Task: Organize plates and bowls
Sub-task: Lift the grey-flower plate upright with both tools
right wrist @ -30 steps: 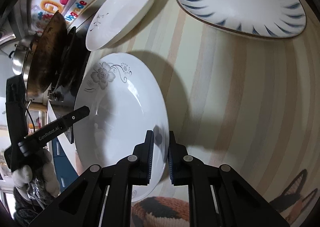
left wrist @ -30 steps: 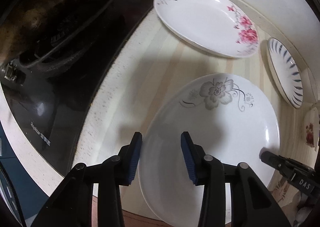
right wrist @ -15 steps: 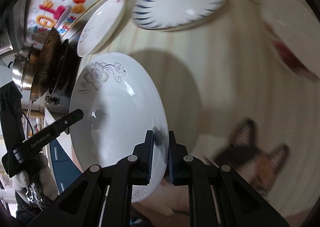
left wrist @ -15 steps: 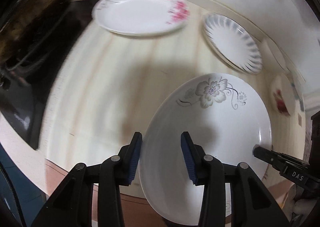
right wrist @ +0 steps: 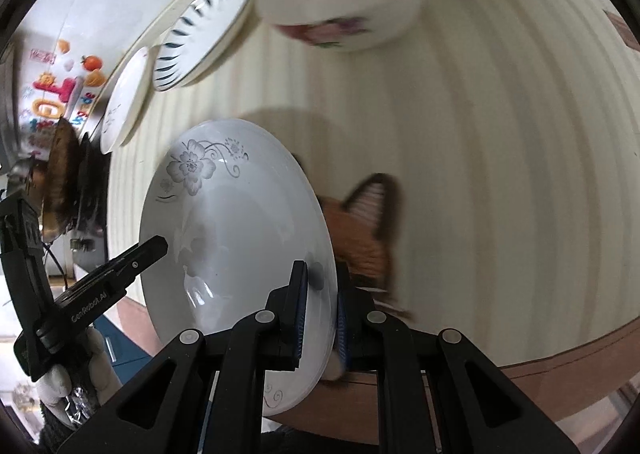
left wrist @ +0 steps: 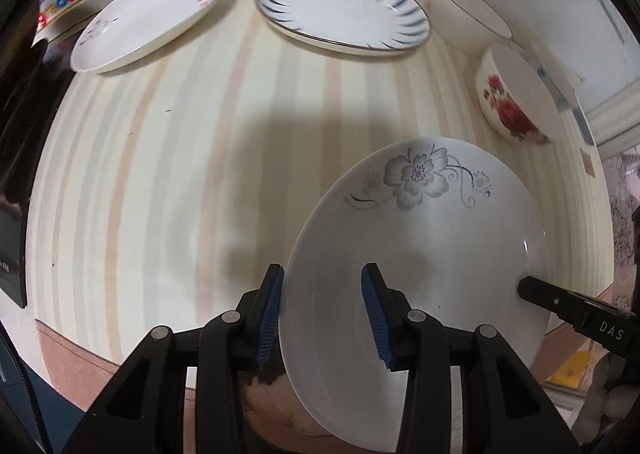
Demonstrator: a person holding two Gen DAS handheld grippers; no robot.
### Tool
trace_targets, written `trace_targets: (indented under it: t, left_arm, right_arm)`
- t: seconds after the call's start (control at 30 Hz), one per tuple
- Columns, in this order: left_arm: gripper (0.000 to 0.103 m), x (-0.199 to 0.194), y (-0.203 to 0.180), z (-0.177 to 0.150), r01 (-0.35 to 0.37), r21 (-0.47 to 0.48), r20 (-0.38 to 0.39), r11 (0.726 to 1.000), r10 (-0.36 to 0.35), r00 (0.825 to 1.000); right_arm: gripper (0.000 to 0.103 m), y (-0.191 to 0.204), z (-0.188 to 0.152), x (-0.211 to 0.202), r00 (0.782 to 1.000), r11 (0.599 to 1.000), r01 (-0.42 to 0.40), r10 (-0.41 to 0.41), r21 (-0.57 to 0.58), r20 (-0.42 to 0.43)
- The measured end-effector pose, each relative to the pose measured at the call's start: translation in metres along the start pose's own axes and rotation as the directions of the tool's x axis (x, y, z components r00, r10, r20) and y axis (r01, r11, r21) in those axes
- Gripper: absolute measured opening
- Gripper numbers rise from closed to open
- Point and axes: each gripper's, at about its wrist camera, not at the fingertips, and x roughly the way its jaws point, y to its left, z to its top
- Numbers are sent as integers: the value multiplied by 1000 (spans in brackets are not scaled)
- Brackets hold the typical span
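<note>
A white plate with a grey flower (left wrist: pixel 420 234) hangs tilted above the striped counter (left wrist: pixel 160 173), held from both sides. My left gripper (left wrist: pixel 322 310) straddles its near rim, one blue pad outside and one inside, shut on it. My right gripper (right wrist: pixel 322 306) is shut tight on the opposite rim of the same plate (right wrist: pixel 224 221). The right gripper's fingertip (left wrist: pixel 528 286) shows at the plate's right edge in the left wrist view. In the right wrist view the left gripper's finger (right wrist: pixel 152 246) reaches in from the left.
At the back stand a pink-blossom plate (left wrist: pixel 148 17), a blue-striped plate (left wrist: pixel 344 9), a plain white bowl (left wrist: pixel 468 17) and a red-rose bowl (left wrist: pixel 508 101). A dark wok (right wrist: pixel 60 173) sits far left. An orange furry thing with dark ears (right wrist: pixel 360 230) lies behind the held plate.
Both grippers have carried the grey-flower plate to the right along the counter, away from the stove. The striped plate and the bowls have come into view; both grips are unchanged.
</note>
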Motion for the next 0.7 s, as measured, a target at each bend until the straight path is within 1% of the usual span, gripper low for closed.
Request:
trace_targets:
  t: [0.17, 0.33, 0.53, 0.63, 0.7]
  left_arm:
    - [37, 0, -8, -1, -23, 20, 1, 1000, 23, 1000]
    - [37, -2, -8, -1, -42, 27, 8, 999, 42, 999]
    - [37, 8, -20, 4, -72, 41, 12, 997, 71, 997]
    - [37, 6, -19, 8, -52, 15, -4, 999, 52, 999]
    - [38, -15, -13, 10, -54, -19, 28, 998, 54, 998]
  right_arm:
    - [15, -15, -1, 0, 1000, 1000, -3, 3, 26, 6]
    - [16, -16, -5, 3, 1000, 999, -11, 11, 32, 3]
    - [17, -12, -5, 7, 1000, 999, -14, 14, 29, -10]
    - [20, -10, -2, 8, 999, 999, -26, 27, 34, -40]
    - [20, -13, 0, 4, 996, 998, -45, 49, 52, -70]
